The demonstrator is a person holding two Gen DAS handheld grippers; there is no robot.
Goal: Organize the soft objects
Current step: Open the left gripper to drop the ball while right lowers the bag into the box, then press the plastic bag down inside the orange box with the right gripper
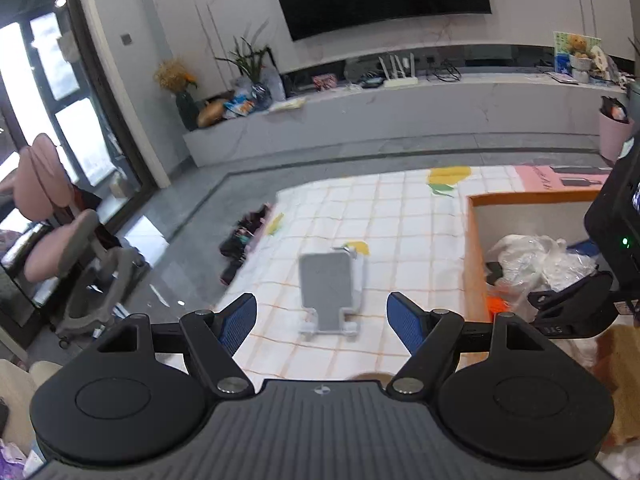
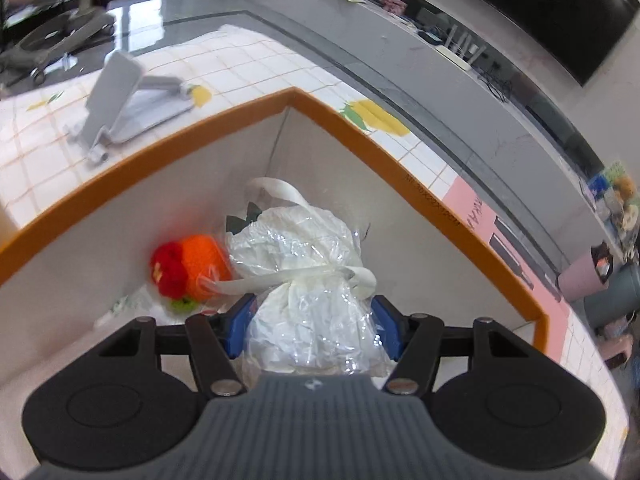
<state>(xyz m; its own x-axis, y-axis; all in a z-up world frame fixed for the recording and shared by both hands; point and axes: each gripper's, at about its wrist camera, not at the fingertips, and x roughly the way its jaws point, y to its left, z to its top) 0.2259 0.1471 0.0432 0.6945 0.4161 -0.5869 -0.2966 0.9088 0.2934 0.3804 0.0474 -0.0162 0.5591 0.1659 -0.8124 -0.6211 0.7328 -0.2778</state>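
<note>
An orange-rimmed cardboard box (image 2: pixel 400 156) stands on the checked mat. Inside it lie a red and orange knitted toy (image 2: pixel 188 266) and a crumpled clear plastic bag with white ribbon ties (image 2: pixel 304 248). My right gripper (image 2: pixel 314 326) is inside the box, its blue pads wide apart on either side of the bag's near end. My left gripper (image 1: pixel 322 322) is open and empty above the mat, left of the box (image 1: pixel 474 248). The bag (image 1: pixel 532 256) and the right gripper's black body show at the right edge of the left wrist view.
A grey folding phone stand (image 1: pixel 330 290) stands on the mat ahead of the left gripper; it also shows in the right wrist view (image 2: pixel 120 100). Dark clothes (image 1: pixel 244 240) lie at the mat's left edge. A pink chair (image 1: pixel 60 232) stands on the left. A pink bin (image 1: pixel 614 136) is at the far right.
</note>
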